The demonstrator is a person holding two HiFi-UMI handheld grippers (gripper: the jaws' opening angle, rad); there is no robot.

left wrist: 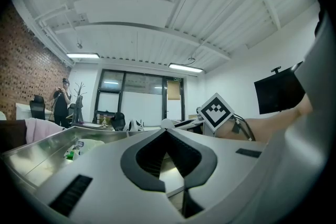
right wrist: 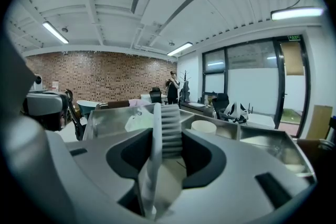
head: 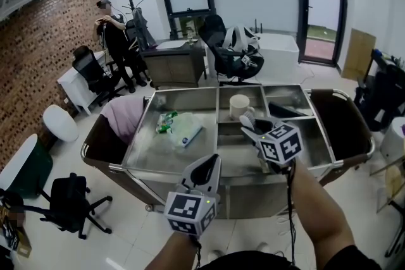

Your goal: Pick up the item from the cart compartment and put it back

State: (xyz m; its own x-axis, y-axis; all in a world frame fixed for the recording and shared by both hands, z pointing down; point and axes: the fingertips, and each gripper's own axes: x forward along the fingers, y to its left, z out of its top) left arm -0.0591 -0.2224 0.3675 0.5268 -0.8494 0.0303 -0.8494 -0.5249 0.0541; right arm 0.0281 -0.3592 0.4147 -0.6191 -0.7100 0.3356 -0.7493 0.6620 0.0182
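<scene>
A steel cart (head: 147, 161) with several compartments stands in front of me. My right gripper (head: 247, 124) hangs over the middle compartments, just in front of a white cup (head: 239, 105). In the right gripper view the right gripper (right wrist: 164, 136) is shut on a white ribbed item (right wrist: 169, 131) that stands upright between its jaws, with the cup (right wrist: 202, 126) beyond it. My left gripper (head: 214, 159) hovers at the cart's near edge. Its jaws meet at the tip with nothing in them, as the left gripper view shows for the left gripper (left wrist: 167, 130).
A clear plastic bag with green packs (head: 182, 129) lies in the large left compartment. Brown side bags hang at both cart ends, the left one holding pink cloth (head: 124, 117). A black office chair (head: 71, 202) stands lower left. A person (head: 118, 41) stands at the far desks.
</scene>
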